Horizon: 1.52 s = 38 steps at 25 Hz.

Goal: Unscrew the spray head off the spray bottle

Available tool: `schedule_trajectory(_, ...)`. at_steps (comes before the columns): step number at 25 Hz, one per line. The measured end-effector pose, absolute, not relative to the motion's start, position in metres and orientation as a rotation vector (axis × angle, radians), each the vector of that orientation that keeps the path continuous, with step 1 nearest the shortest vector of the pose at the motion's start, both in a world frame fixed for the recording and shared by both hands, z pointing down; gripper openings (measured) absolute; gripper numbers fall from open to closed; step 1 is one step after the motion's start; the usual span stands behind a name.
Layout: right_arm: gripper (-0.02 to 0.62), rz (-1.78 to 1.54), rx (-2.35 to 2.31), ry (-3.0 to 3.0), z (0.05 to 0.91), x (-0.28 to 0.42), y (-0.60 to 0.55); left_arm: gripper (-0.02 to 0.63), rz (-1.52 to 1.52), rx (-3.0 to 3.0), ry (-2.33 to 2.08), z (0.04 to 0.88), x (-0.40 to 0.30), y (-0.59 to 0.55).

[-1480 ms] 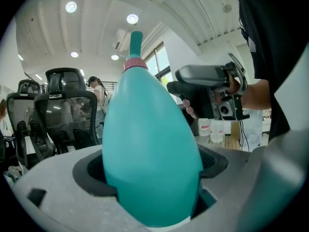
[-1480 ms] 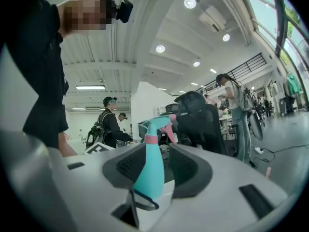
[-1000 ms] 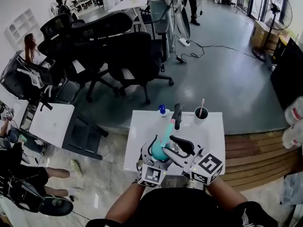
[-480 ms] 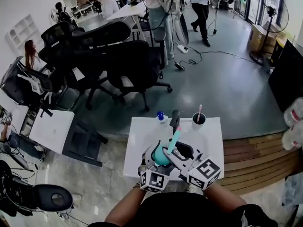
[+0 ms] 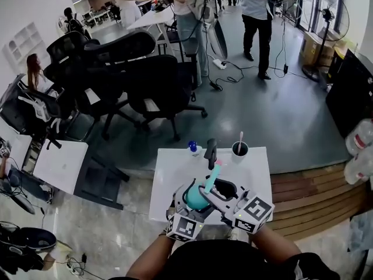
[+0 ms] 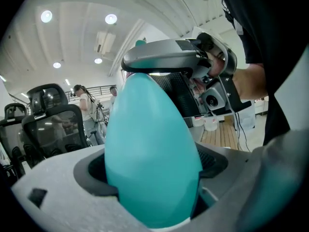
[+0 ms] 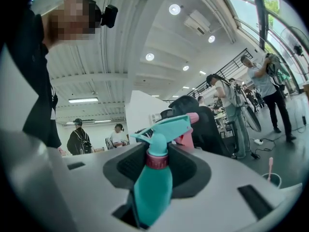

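The teal spray bottle (image 5: 194, 198) is held off the white table (image 5: 175, 171), its neck slanting up and away from me. My left gripper (image 5: 189, 202) is shut on the round body (image 6: 152, 149), which fills the gap between its jaws. My right gripper (image 5: 211, 190) comes in from the right at the neck. In the right gripper view the pink collar (image 7: 157, 161) sits between the dark pads (image 7: 189, 166), under the teal spray head (image 7: 164, 127) with its pink nozzle. These jaws have just been closing, with the collar between them.
At the table's far edge stand a small blue-capped bottle (image 5: 192, 147), a black object (image 5: 211, 147) and a dark cup (image 5: 239, 150) with a stick in it. Black office chairs (image 5: 145, 74) crowd the floor beyond. Wooden decking (image 5: 306, 191) lies to the right. People stand at the back.
The right gripper's jaws have drawn in around the bottle's neck. The bottle and both grippers have shifted slightly in the view. A person at the back has walked to the right.
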State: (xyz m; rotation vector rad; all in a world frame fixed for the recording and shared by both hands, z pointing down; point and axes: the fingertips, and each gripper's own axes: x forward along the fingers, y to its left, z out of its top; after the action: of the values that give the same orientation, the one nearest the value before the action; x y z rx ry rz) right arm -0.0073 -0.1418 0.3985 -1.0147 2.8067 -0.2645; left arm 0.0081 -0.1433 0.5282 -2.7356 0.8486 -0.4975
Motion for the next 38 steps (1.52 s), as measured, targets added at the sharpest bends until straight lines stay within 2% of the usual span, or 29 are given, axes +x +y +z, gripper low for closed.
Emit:
schedule_trajectory(9, 0.146, -0.152, -0.758, 2.863, 0.380, -0.008, -0.120, 0.476, -0.379, -2.883, 0.516, 0.502, 0.019, -0.114)
schedule_trajectory(14, 0.146, -0.060, -0.370, 2.913, 0.367, -0.007, -0.091, 0.476, -0.320, -2.967, 0.165, 0.487, 0.026, -0.079)
schedule_trajectory(20, 0.148, -0.110, 0.057, 2.973, 0.353, -0.006, -0.053, 0.476, -0.253, -3.022, -0.153, 0.471, 0.033, -0.038)
schedule_trajectory(24, 0.152, -0.098, -0.087, 2.911, 0.347, -0.009, -0.065, 0.476, -0.184, -3.067, 0.062, 0.461, 0.036, -0.059)
schedule_trajectory(26, 0.253, -0.092, -0.222, 2.893, 0.352, -0.009, -0.077, 0.476, -0.245, -3.035, 0.241, 0.472, 0.032, -0.082)
schedule_trajectory(27, 0.279, -0.078, -0.309, 2.880, 0.355, -0.007, -0.086, 0.476, -0.287, -3.006, 0.334, 0.479, 0.029, -0.094)
schedule_trajectory(32, 0.268, -0.185, -0.723, 2.741, 0.365, 0.012, -0.119, 0.476, -0.442, -2.889, 0.836, 0.498, 0.007, -0.146)
schedule_trajectory(38, 0.256, -0.265, -0.911, 2.714, 0.378, 0.006, -0.127, 0.476, -0.548, -2.719, 1.140, 0.516, -0.011, -0.167)
